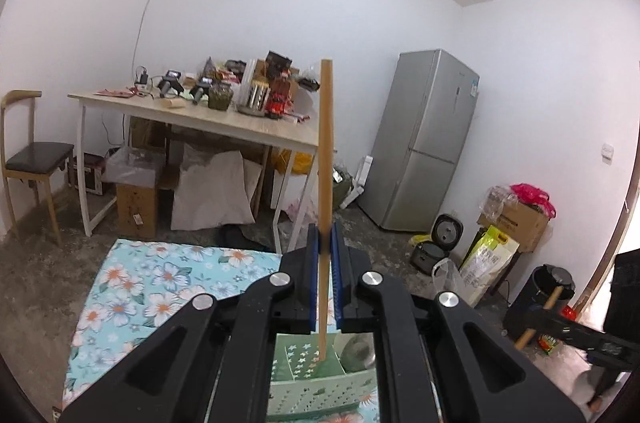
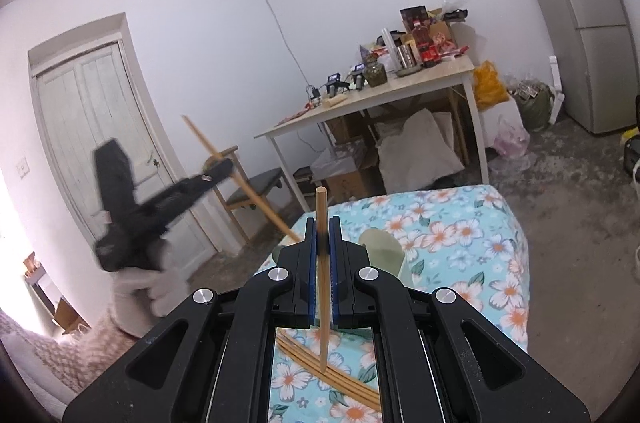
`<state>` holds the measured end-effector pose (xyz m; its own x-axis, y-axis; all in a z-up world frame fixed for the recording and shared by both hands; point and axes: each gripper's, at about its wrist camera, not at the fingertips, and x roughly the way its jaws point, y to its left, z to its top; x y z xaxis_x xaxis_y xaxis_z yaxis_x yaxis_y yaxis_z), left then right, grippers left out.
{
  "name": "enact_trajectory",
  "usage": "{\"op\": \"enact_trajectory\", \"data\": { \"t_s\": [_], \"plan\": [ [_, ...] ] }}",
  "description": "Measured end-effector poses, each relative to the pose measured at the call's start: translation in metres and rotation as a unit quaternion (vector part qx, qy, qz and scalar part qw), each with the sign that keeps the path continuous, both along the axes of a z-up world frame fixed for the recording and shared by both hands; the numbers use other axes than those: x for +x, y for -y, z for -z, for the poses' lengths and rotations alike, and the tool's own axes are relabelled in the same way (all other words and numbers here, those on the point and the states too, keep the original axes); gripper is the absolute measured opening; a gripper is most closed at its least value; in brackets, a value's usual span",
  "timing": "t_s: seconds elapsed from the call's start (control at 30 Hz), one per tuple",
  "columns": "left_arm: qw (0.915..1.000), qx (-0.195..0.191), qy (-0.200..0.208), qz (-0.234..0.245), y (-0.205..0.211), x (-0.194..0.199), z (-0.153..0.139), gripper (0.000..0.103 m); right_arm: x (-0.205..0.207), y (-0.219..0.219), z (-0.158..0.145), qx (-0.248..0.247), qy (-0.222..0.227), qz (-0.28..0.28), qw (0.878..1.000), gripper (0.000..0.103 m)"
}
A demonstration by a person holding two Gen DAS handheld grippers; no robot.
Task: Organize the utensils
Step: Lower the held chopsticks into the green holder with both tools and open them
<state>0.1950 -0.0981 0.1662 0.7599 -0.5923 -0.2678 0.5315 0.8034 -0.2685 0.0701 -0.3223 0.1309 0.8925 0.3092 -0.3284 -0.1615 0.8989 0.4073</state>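
Note:
My left gripper is shut on a wooden chopstick that stands nearly upright, its tip hanging over a pale green perforated utensil basket on the floral cloth. In the right wrist view that gripper shows blurred at the left, its chopstick slanted, a gloved hand holding it. My right gripper is shut on another chopstick, held upright above several loose chopsticks lying on the cloth. A green basket edge peeks beyond its fingers.
Behind stands a wooden table loaded with bottles and boxes, bags and cartons beneath it. A chair is at the left and a silver fridge at the right. A rice cooker and boxes sit on the bare floor. A white door is far left.

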Motion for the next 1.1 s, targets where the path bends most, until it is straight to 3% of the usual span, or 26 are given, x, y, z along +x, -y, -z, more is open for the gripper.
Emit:
{"op": "enact_trajectory", "data": {
  "t_s": [0.43, 0.5, 0.67, 0.97, 1.1],
  "plan": [
    [0.9942, 0.072, -0.08, -0.004, 0.038, 0.049, 0.083, 0.006, 0.018, 0.009, 0.01, 0.017, -0.016, -0.009, 1.0, 0.004],
    [0.9925, 0.069, -0.101, -0.005, 0.033, 0.051, 0.092, 0.011, 0.019, 0.007, 0.009, 0.013, -0.017, -0.008, 1.0, 0.004],
    [0.9922, 0.054, -0.112, -0.015, 0.017, 0.047, 0.095, 0.039, 0.018, 0.003, 0.003, 0.002, -0.013, -0.004, 1.0, 0.004],
    [0.993, 0.018, -0.109, -0.04, -0.029, 0.014, 0.082, 0.059, 0.021, -0.01, -0.039, -0.028, 0.036, -0.005, 0.999, 0.004],
    [0.9919, 0.023, -0.115, -0.049, -0.048, -0.009, 0.087, 0.065, 0.034, -0.012, -0.057, -0.041, 0.061, -0.005, 0.997, 0.004]
  ]
}}
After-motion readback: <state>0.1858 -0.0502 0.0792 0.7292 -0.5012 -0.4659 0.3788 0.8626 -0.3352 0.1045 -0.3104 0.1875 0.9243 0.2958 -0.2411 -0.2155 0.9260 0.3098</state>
